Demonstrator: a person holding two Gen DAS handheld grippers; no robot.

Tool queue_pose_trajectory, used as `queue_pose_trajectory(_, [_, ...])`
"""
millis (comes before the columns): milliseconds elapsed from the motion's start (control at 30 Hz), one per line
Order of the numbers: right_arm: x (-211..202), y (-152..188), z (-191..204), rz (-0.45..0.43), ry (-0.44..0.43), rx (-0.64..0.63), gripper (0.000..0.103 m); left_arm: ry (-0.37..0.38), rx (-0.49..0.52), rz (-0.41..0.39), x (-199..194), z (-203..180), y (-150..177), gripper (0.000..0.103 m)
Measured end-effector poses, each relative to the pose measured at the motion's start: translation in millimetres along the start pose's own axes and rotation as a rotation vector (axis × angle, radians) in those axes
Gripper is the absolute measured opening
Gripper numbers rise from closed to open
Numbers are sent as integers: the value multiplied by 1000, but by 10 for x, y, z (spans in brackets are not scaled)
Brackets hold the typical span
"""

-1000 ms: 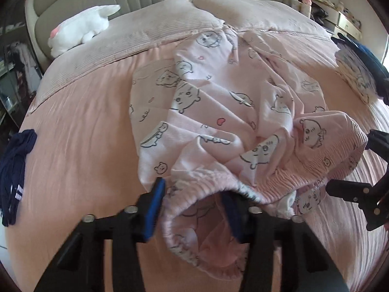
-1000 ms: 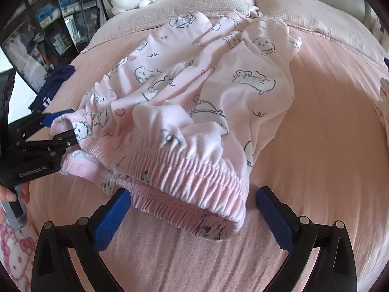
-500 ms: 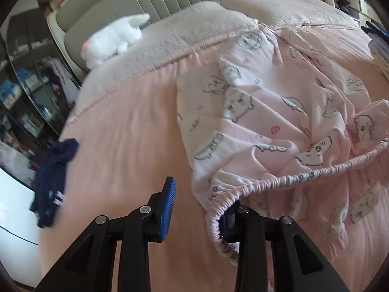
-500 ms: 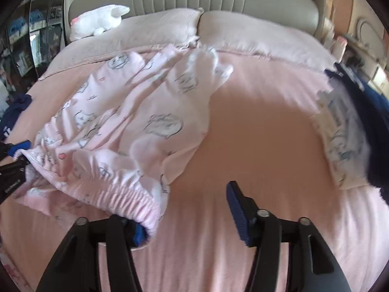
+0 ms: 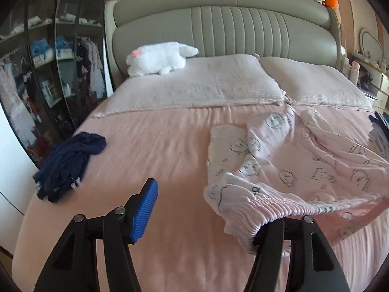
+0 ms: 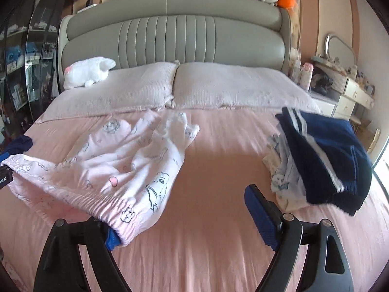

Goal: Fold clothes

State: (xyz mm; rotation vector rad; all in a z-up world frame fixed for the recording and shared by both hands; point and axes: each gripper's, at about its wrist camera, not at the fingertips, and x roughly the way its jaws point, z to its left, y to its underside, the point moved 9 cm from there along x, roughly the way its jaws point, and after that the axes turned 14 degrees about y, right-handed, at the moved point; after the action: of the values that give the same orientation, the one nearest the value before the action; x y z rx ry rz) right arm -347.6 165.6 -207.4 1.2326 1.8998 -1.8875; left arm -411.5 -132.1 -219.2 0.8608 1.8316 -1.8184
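Pink pyjama trousers [image 5: 304, 160] printed with cartoon animals lie spread on the pink bed [image 5: 158, 150], legs toward the pillows. Their elastic waistband [image 5: 279, 206] is lifted off the bed and stretched between my two grippers. My left gripper [image 5: 204, 219] has its right finger under the waistband's end; its jaws are opening and the left pad [image 5: 144, 206] is bare. In the right wrist view the trousers [image 6: 126, 160] hang by the waistband [image 6: 80, 199] from the left finger of my right gripper [image 6: 184, 223]. Its jaws are opening too, and nothing touches the right pad [image 6: 257, 211].
A crumpled navy garment [image 5: 65, 160] lies at the bed's left edge. A folded stack topped by navy clothing [image 6: 323, 155] sits on the right side. Two pillows [image 5: 206, 85] and a white plush toy [image 5: 158, 58] lie before the headboard. A glass wardrobe [image 5: 36, 73] stands left, a dresser [image 6: 347, 90] right.
Both grippers have risen and tilted upward, lifting the waistband off the bed and pulling it taut. The left jaws let go of the bunched cloth and spread, leaving it hooked on one finger.
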Motion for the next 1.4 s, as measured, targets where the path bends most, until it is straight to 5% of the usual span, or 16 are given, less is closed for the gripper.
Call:
queue_pose_trajectory(100, [-105, 121, -285, 29, 42, 90, 86, -36, 19, -18, -177, -46, -10, 60])
queue_pose_trajectory(300, [-774, -95, -671, -172, 109, 203, 86, -88, 43, -200, -968, -312, -306, 60])
queue_pose_trajectory(400, [-1085, -225, -773, -223, 80, 269, 88, -57, 10, -199, -1174, -306, -360, 60])
queue_pose_trajectory(567, [-710, -256, -648, -80, 33, 214, 92, -8, -23, -17, -555, -133, -311, 60])
queue_pose_trajectory(667, [-258, -423, -419, -19, 6, 142, 92, -12, -56, -27, -324, -46, -690, 58])
queue_pose_trajectory(767, [-340, -1200, -376, -109, -5, 162, 92, -27, -59, -138, -492, -40, -1439, 58])
queue_pose_trajectory(900, [-982, -2374, -520, -331, -18, 241, 92, -48, 14, -396, -1409, -153, -2534, 60])
queue_pose_trajectory(1033, [-1669, -2823, -721, -477, -24, 261, 95, 9, 13, -472, -1988, -197, -2683, 60])
queue_pose_trajectory(1133, [-1749, -2513, -751, -458, -31, 246, 102, 53, 10, -381, -1902, -195, -2221, 61])
queue_pose_trajectory(1200, [-1620, -2114, -708, -393, -36, 211, 102, 92, 27, -207, -1500, -209, -1715, 63])
queue_pose_trajectory(1333, [-811, -863, -471, -74, -37, 86, 102, 192, -30, 244, -347, -204, -502, 63])
queue_pose_trajectory(1400, [-263, -181, -316, 157, -69, 55, 102, 185, -27, 420, 96, -207, 19, 63])
